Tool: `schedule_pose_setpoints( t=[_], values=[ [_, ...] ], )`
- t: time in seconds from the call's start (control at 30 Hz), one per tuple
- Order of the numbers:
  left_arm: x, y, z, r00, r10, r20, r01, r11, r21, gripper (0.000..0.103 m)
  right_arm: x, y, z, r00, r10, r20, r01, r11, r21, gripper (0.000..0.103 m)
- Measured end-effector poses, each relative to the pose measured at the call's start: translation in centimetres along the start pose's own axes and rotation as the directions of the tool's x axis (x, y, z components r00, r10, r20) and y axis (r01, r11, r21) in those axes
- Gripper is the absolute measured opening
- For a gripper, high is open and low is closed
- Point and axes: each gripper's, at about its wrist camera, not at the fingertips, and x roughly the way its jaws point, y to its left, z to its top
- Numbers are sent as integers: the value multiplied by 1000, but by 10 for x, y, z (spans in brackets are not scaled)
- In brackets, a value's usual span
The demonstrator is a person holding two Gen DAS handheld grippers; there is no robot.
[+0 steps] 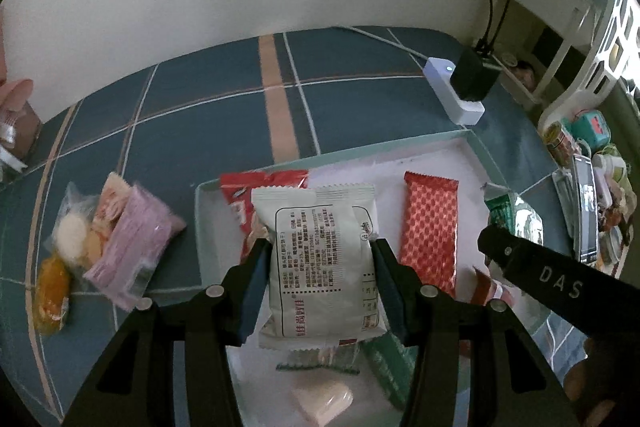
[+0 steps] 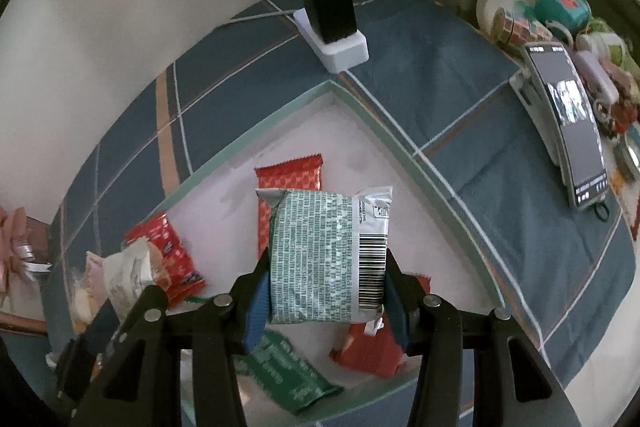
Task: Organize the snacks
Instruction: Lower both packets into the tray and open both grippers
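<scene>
The white snack packet [image 1: 320, 263] hangs above the tray [image 1: 200, 227], pinched at both sides by the left gripper [image 1: 318, 283]; the right gripper [image 2: 326, 291] likewise clamps a green-printed packet [image 2: 326, 259] over the tray, above the red wafer bar [image 2: 288, 179]. Both grips are on soft, puffy wrappers (likely slippery), so a packet could slide out or land on snacks already in the tray. Dense small print and a barcode show, unreadable; the right gripper's arm reads "DAS".

The white snack packet [image 1: 320, 259] is showing crinkled, faintly glossy plastic film, while the red wrapper [image 1: 430, 227] is gleaming like patterned foil. A matt checked cloth [image 1: 200, 115] is covering the bench; the tray [image 2: 320, 131] is looking smooth, matt white inside.
</scene>
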Motion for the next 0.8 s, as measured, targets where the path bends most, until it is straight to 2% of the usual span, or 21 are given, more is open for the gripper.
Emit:
schedule_pose_setpoints(
  t=[0.17,0.5,0.6,0.73,0.8],
  values=[
    [12,-8,6,1000,-16,13,16,1000,15,53,4,-5,6,999,4,44,-5,1000,18,52],
    [22,-18,9,1000,-17,25,16,999,42,55,26,-19,5,1000,-13,3,13,998,61,52],
    [20,-16,9,1000,-20,11,19,999,37,63,28,-21,4,1000,-12,-14,13,998,65,52],
    [14,-11,9,1000,-23,-4,24,999,29,64,27,-18,3,1000,-8,-23,10,998,55,52],
    [11,-6,9,1000,-15,-17,15,1000,11,68,25,-17,3,1000,-8,-20,9,999,50,54]
  ],
)
